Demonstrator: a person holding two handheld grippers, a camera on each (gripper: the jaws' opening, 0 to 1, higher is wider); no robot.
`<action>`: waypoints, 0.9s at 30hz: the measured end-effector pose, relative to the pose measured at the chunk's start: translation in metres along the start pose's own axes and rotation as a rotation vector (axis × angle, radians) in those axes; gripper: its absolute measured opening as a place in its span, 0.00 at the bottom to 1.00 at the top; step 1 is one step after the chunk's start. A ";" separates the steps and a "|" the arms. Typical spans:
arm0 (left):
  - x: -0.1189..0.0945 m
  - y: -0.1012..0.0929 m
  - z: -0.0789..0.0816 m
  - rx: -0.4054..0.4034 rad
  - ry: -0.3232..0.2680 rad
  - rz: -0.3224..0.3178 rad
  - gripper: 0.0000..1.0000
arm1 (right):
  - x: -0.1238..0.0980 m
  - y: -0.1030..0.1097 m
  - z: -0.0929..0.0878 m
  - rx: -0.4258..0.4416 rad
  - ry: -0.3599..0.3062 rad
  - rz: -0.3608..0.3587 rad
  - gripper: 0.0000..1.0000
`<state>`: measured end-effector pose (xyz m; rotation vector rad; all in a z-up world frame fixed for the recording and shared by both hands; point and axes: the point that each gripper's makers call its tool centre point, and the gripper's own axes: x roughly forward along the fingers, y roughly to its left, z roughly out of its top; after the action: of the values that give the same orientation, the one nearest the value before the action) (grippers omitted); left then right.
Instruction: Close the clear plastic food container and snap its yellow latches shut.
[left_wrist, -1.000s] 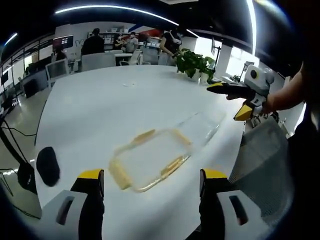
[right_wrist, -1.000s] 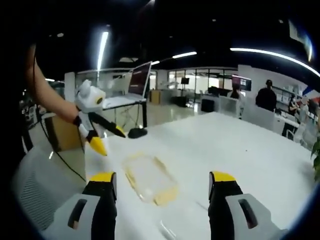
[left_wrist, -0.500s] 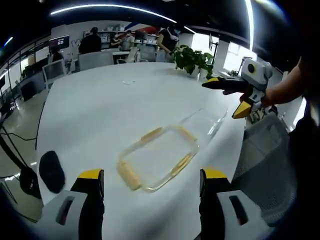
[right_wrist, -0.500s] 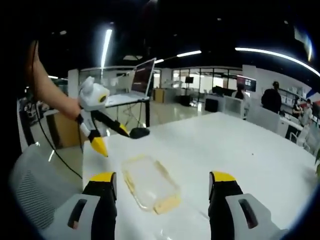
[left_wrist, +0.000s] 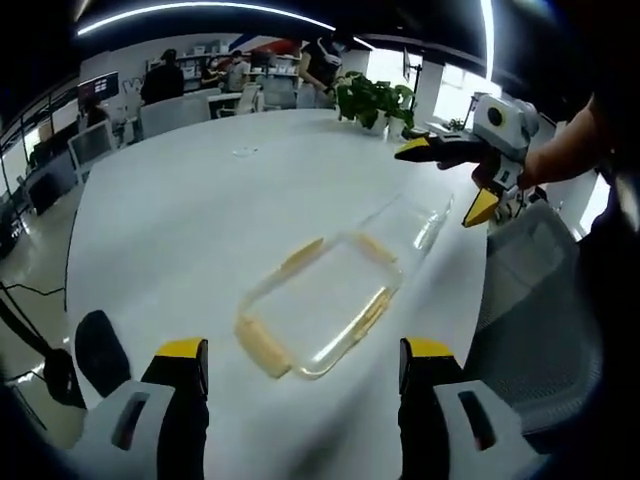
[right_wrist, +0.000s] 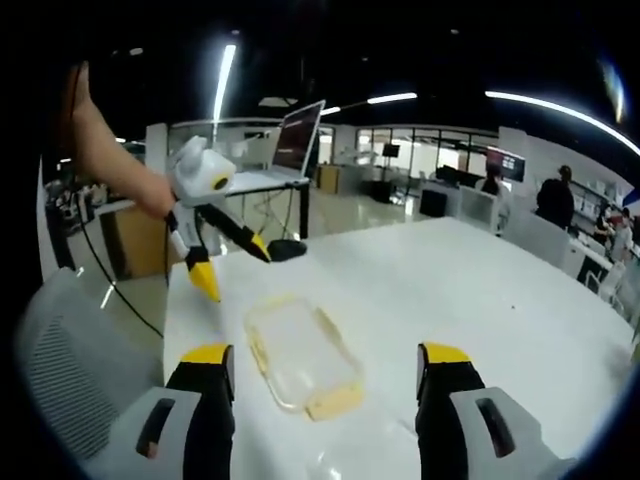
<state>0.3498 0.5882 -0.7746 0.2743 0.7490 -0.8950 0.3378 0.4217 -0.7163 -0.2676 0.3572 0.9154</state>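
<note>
A clear plastic container part with yellow latches lies flat on the round white table, just ahead of my open left gripper, which holds nothing. A second clear piece lies just beyond it toward the table edge; I cannot tell whether they touch. My right gripper hovers open above that edge, held by a hand. In the right gripper view the latched container part sits ahead of my open right gripper, and the left gripper hangs open above the table's left end.
A black mouse-like object lies near the table edge at left, also seen as a black object. A potted plant stands at the far side. Grey mesh chairs flank the table. A laptop and people are in the background.
Both views have shifted slightly with the hands. The container parts have stayed put on the table. Both grippers remain open and apart from the plastic.
</note>
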 end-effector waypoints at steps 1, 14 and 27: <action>0.000 0.000 0.000 0.003 0.004 -0.001 0.78 | 0.001 0.000 -0.001 0.001 0.008 0.001 0.73; 0.006 0.002 -0.008 0.061 0.053 -0.025 0.80 | 0.010 0.000 -0.011 -0.042 0.064 0.028 0.71; 0.009 0.001 -0.011 0.129 0.098 -0.071 0.79 | 0.019 -0.002 -0.014 -0.065 0.105 0.070 0.66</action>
<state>0.3494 0.5889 -0.7889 0.4098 0.7971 -1.0048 0.3471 0.4289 -0.7366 -0.3659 0.4366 0.9852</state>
